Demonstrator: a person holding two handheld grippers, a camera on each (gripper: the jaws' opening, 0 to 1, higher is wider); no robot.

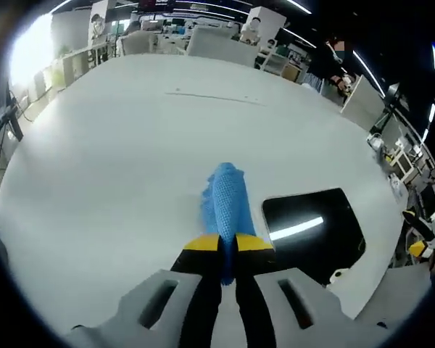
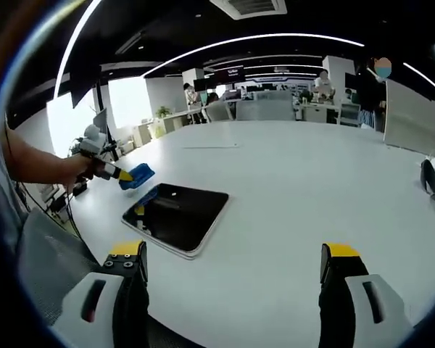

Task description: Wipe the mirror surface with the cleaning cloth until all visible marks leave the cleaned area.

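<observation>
Left hand-held gripper is clamped on the cloth, with the mirror just off its right side; right hand-held gripper hangs released, farther back.

Left claw: jaws closed together, gripping a blue cloth that sticks out ahead of the tips. In the right gripper view, a bare forearm holds this claw raised. Right claw: jaws spread wide apart, nothing between them.

Left gripper view looks down close; right gripper view wider; both share mirror.
</observation>
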